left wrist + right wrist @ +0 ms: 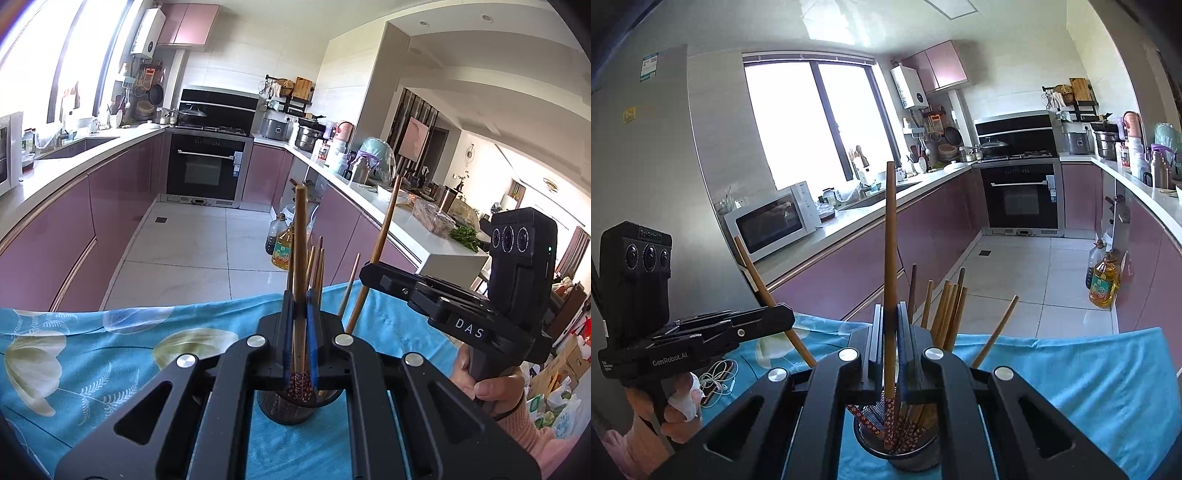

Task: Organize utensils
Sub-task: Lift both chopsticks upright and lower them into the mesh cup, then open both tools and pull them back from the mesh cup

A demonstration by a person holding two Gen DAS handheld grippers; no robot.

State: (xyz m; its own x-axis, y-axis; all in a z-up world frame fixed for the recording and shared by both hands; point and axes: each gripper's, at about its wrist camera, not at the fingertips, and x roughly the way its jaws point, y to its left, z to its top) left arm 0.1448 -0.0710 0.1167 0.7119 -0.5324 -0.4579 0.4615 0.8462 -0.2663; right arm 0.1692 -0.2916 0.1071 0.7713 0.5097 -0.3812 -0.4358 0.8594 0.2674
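While each gripper carries one chopstick, the step in hand looks like dropping both into the holder, and doing it well means keeping each stick near upright, lining its patterned lower end over the holder's mouth, and lowering it among the others before letting go, so nothing tips the holder or slides onto the cloth.

From the left wrist view, the left gripper [299, 314] is closed tight on a brown chopstick [300, 236], which stands almost upright between the blue pads, its patterned end reaching down to the mouth of the dark holder [286, 410]. That holder sits directly below and just beyond the fingertips, on the blue flowered cloth [92, 354], with several more sticks rising from it behind the fingers. To the right of the holder, the right gripper [371, 267] is seen side-on, pinching a second chopstick [386, 221] that leans out over the holder's right side.

From the right wrist view, the right gripper [890, 321] is likewise shut on that second chopstick [890, 236], upright, with its patterned tip already inside the mesh holder [897, 448] straight beneath the fingers. Left of the holder, the left gripper [783, 317] grips its own stick [757, 273] at a slant, lower end pointing toward the holder. The spread of standing sticks to the right is what I would steer clear of.
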